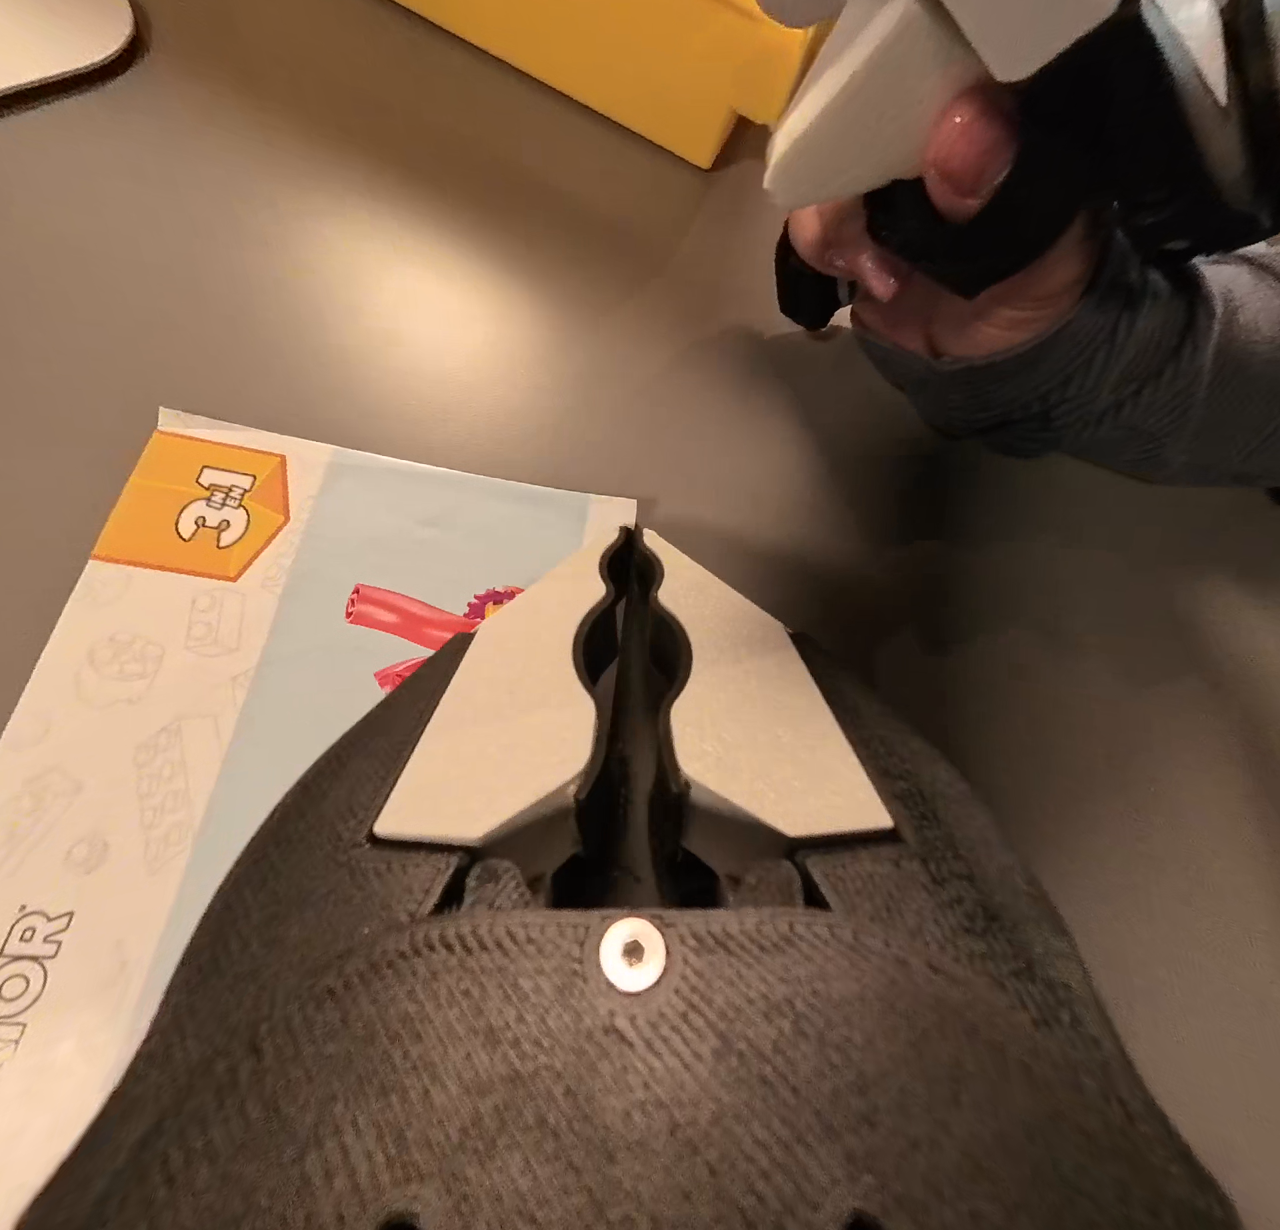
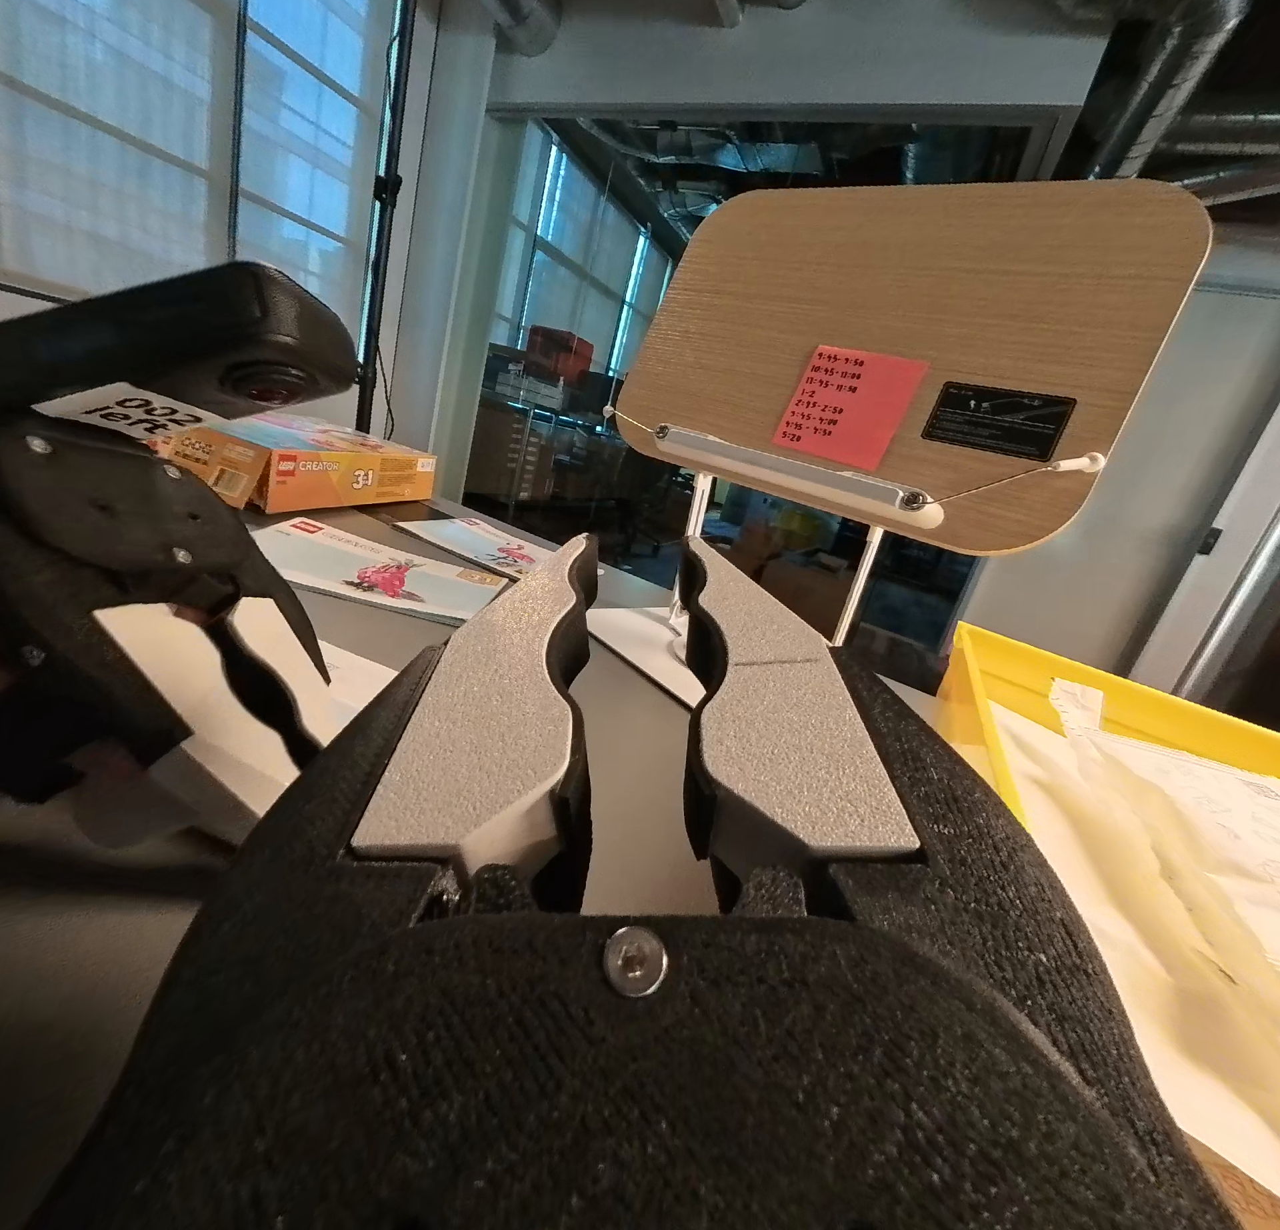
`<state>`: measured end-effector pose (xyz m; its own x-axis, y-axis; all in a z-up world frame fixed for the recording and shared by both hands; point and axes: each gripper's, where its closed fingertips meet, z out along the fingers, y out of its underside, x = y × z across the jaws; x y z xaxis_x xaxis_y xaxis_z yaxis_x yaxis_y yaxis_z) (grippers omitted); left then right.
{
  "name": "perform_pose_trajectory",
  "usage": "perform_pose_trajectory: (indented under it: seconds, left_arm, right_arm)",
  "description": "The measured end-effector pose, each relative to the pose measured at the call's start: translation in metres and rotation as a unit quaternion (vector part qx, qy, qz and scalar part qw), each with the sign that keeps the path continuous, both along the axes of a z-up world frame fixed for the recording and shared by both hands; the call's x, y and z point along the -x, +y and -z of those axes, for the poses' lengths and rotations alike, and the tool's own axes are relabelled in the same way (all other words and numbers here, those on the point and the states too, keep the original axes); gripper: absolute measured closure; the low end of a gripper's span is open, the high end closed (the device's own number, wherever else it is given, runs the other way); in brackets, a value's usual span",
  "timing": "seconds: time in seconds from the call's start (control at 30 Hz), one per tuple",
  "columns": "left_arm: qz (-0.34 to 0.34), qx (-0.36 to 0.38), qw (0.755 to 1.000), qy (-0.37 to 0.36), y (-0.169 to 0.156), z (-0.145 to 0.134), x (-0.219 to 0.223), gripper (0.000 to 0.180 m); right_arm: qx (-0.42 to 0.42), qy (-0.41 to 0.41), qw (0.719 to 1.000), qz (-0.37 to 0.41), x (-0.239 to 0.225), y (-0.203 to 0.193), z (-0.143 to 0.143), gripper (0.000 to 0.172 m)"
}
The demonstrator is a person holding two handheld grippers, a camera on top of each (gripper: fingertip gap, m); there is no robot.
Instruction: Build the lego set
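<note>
My left gripper [image 1: 632,539] is shut, its fingertips closed on the right edge of a building-set instruction booklet [image 1: 312,573] near its far corner. The booklet lies on the grey table [image 1: 415,262], pale blue with a pink model pictured and an orange badge. The right wrist view shows the same gripper [image 2: 315,719] tilted down onto the booklet's white sheet [image 2: 208,698]. My right gripper [image 2: 637,552] is open and empty, held above the table and facing a wooden book stand [image 2: 935,310]. It also shows at the top right of the left wrist view [image 1: 866,88], held by a hand [image 1: 970,158].
A yellow bin [image 2: 1108,698] with paper bags stands at the right and shows in the left wrist view [image 1: 589,33]. An orange set box [image 2: 332,476] and two more booklets [image 2: 388,573] lie at the back left. A pink note [image 2: 848,407] is stuck on the stand. The gap from one gripper's tips to the other's is roughly 15 centimetres.
</note>
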<state>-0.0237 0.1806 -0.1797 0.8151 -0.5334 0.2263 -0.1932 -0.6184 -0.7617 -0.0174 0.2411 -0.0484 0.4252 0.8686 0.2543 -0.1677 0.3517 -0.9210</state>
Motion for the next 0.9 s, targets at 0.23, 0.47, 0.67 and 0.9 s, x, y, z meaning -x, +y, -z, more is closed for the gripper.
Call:
perform_pose_trajectory:
  seconds: [0.23,0.47,0.67,0.9]
  left_arm:
    - [-0.032,-0.008,0.998,-0.051,0.004,-0.011,0.008,0.180]
    - [-0.068,-0.046,0.977,-0.196,0.006,-0.043,0.025,0.180]
    - [-0.075,-0.084,0.949,-0.293,0.001,-0.068,0.040,0.180]
    - [-0.083,-0.098,0.969,-0.211,0.001,-0.059,0.037,0.180]
  right_arm:
    - [-0.003,-0.003,1.000,-0.004,0.001,-0.002,0.001,0.151]
    - [-0.008,-0.076,0.995,0.070,0.004,0.016,0.019,0.164]
    - [-0.039,-0.261,0.964,-0.027,0.037,-0.022,0.069,0.172]
    - [-0.016,-0.321,0.946,-0.038,0.039,-0.025,0.088,0.172]
